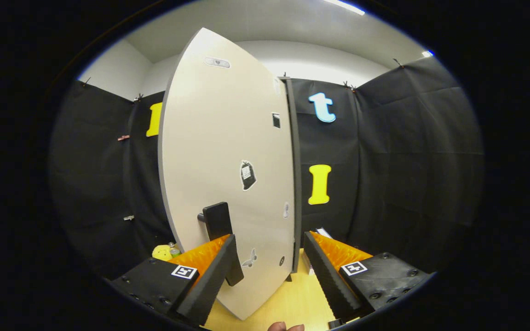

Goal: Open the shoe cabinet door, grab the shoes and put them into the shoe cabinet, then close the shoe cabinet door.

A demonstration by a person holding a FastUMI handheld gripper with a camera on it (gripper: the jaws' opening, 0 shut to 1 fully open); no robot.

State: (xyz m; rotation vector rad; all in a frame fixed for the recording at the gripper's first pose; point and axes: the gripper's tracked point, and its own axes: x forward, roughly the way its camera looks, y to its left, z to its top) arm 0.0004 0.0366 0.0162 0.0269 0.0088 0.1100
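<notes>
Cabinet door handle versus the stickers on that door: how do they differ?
The black handle sticks out from the cabinet door as a long bar, right by the open gripper's near finger. The stickers lie flat, smaller and scattered higher and lower. Both sit on the door's pale face.

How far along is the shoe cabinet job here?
Early or late, hard to tell. The door stands swung out, edge toward the camera, so opening looks done or closing has begun. In hand: the tool is open, its fingers straddling the door's lower edge, one beside the dark handle, not gripping it. No shoes in sight and the cabinet's inside is hidden, so I can't tell whether they're stowed. The door is not yet closed.
</notes>
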